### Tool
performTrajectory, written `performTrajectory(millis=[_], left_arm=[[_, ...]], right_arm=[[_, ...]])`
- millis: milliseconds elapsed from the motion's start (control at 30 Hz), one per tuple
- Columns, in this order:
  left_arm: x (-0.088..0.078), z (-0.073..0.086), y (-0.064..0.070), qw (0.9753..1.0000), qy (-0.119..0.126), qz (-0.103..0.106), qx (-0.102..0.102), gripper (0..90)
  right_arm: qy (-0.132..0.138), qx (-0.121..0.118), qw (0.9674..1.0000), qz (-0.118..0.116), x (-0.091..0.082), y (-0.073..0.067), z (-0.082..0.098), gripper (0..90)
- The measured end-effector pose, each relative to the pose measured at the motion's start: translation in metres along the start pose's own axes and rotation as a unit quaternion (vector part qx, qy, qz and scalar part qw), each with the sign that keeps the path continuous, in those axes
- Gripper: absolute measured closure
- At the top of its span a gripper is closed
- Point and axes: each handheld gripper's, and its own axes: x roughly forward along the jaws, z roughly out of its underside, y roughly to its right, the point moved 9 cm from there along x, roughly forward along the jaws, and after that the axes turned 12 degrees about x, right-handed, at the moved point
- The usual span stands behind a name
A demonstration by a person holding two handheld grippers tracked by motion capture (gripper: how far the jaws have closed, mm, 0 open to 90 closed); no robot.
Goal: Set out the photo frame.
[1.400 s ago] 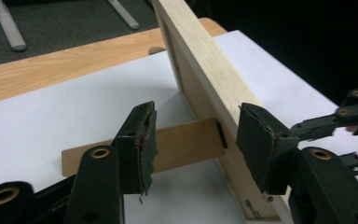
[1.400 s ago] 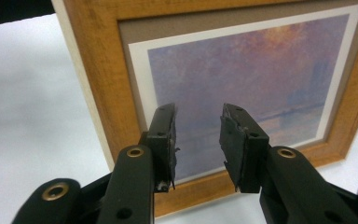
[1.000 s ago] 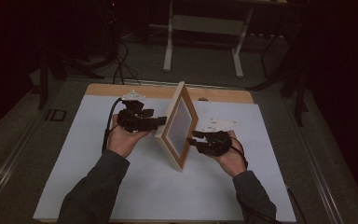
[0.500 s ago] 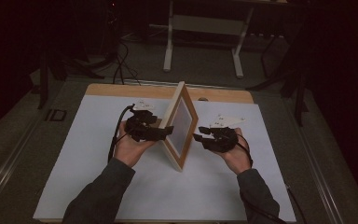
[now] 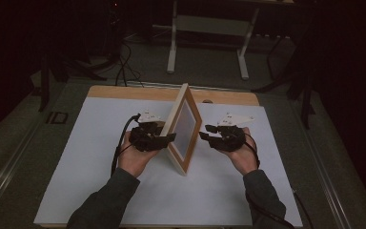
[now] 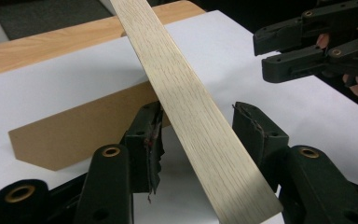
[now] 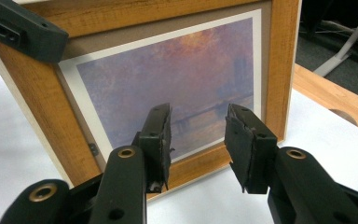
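Observation:
A wooden picture frame (image 5: 183,126) stands upright on the white table top (image 5: 76,167), turned edge-on to me. My left gripper (image 5: 167,138) reaches it from the left. In the left gripper view the frame's pale edge (image 6: 196,121) runs between the jaws (image 6: 198,112), which have just been closing. One pad is at the wood and a gap remains at the other. A brown back stand (image 6: 74,135) props the frame. My right gripper (image 5: 205,136) is open just right of the frame, its jaws (image 7: 198,112) facing the purple print (image 7: 177,74) with nothing between them.
A bare wooden strip (image 5: 124,93) with a small hole (image 5: 207,101) borders the table's far edge. White metal stand legs (image 5: 174,43) and cables are on the dark floor behind. The person's forearms come in from the bottom.
My left hand has moved right and down to the frame, and its jaws now straddle the frame's edge and stand narrower. The right hand and the frame have stayed put.

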Motion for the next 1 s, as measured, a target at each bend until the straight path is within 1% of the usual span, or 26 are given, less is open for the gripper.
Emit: performTrajectory(millis=[100, 200, 333, 467, 633, 833, 1000], left_arm=[[-0.001, 0.000, 0.000, 0.9999, -0.002, -0.013, 0.008, 56.9], [-0.003, 0.001, -0.003, 0.9997, -0.004, -0.024, 0.008, 59.5], [-0.005, 0.002, -0.008, 0.9995, -0.005, -0.032, 0.003, 63.3], [-0.007, 0.003, -0.012, 0.9993, -0.009, -0.037, 0.005, 66.0], [-0.009, 0.005, -0.015, 0.9992, -0.012, -0.036, 0.012, 67.4], [-0.011, 0.006, -0.018, 0.9992, -0.015, -0.035, 0.015, 69.2], [-0.012, 0.007, -0.022, 0.9995, -0.014, -0.025, 0.016, 69.8]], right_arm=[[0.003, -0.001, 1.0000, 0.001, -0.001, 0.001, -0.001, 59.9], [0.004, -0.001, 1.0000, 0.001, -0.003, 0.001, -0.002, 60.0], [0.005, -0.002, 1.0000, 0.001, -0.003, 0.001, -0.003, 60.0], [0.005, -0.002, 1.0000, 0.002, -0.003, 0.001, -0.003, 59.9], [0.004, -0.003, 1.0000, 0.002, -0.003, 0.001, -0.004, 59.7], [0.004, -0.004, 1.0000, 0.002, -0.003, 0.001, -0.004, 59.7], [0.009, 0.001, 1.0000, 0.001, -0.005, 0.003, -0.004, 59.6]])
